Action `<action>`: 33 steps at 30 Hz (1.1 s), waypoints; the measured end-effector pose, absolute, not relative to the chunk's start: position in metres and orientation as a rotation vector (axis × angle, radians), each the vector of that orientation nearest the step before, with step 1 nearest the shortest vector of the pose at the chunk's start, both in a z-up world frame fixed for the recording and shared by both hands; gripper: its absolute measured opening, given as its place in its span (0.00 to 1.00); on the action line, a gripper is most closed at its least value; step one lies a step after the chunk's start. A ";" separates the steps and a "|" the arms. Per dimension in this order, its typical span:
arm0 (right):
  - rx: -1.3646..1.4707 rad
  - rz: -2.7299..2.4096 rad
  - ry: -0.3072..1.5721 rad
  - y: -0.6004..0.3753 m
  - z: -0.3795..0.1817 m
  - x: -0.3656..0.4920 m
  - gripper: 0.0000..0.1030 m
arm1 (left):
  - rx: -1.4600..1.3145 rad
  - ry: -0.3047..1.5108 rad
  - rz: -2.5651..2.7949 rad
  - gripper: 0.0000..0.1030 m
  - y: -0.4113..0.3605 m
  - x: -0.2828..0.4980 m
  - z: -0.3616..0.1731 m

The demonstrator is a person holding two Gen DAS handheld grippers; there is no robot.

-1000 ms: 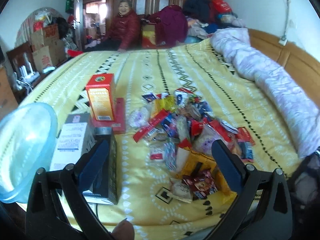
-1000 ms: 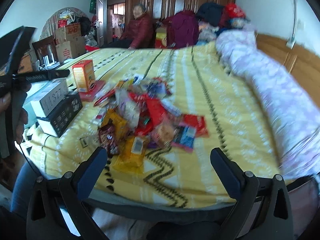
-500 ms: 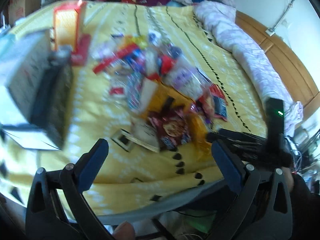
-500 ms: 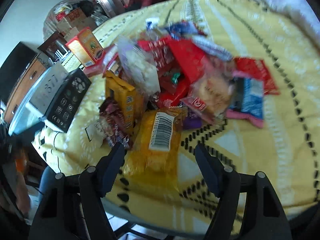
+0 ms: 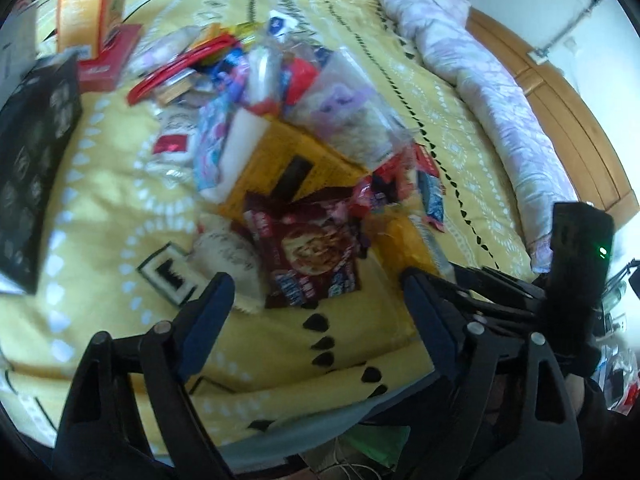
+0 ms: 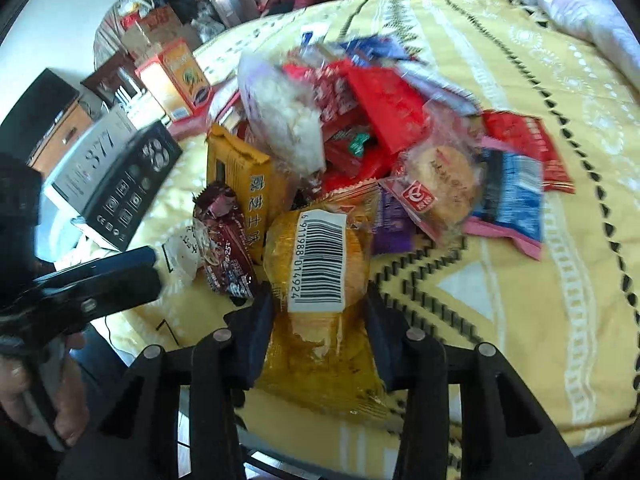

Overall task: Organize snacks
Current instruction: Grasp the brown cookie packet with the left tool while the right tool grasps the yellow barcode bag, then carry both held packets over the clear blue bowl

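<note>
Left wrist view: the left gripper [image 5: 312,296] hangs over the near edge of the yellow bedspread [image 5: 100,200]. Its jaws stand apart and are closing; between them lie the lower edge of a dark red snack packet [image 5: 308,256] and bare bedspread, and neither pad presses on anything. The snack pile [image 5: 288,128] lies on the bedspread directly beyond the dark red packet. A black box [image 5: 36,152] lies left of the pile, and an orange carton [image 5: 88,4] stands upright at the pile's far left. A pale rolled quilt [image 5: 492,84] runs along the bedspread well to the right of the pile. The right gripper's body shows at the right edge, near the pile's near right corner.

Right wrist view: the right gripper [image 6: 320,320] is clamped on a yellow packet [image 6: 320,280] with a barcode label; both pads press its sides. This packet lies at the near edge of the pile, touching the dark red packet on its left. A yellow box [image 6: 244,184] stands just behind both. A round cake in clear wrap [image 6: 444,184] lies right of the yellow packet. The left gripper, held by a hand [image 6: 48,408], sits left of the pile
</note>
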State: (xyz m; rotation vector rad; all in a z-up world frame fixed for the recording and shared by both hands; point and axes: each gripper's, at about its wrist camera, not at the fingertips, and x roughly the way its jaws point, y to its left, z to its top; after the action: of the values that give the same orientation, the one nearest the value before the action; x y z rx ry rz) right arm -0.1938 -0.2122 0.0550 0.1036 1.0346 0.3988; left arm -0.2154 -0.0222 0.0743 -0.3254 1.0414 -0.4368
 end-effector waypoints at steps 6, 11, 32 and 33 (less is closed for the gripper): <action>0.169 0.354 1.040 -0.242 0.053 -0.204 0.45 | -0.326 1.107 -0.412 0.68 -0.040 -0.192 0.050; 0.183 0.367 1.041 -0.245 0.050 -0.205 0.45 | -0.279 1.084 -0.387 0.52 -0.043 -0.187 0.047; 0.093 0.449 0.688 -0.210 0.208 -0.182 0.45 | -0.240 0.605 -0.306 0.45 0.055 -0.220 0.232; 0.089 0.469 0.667 -0.201 0.220 -0.178 0.45 | -0.239 0.574 -0.266 0.45 0.073 -0.224 0.245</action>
State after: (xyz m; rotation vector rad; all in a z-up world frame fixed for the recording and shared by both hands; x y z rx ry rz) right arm -0.1782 -0.2006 0.2198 0.0889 0.6669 0.4692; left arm -0.2242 0.0735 0.2451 -0.2391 0.5739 -0.2664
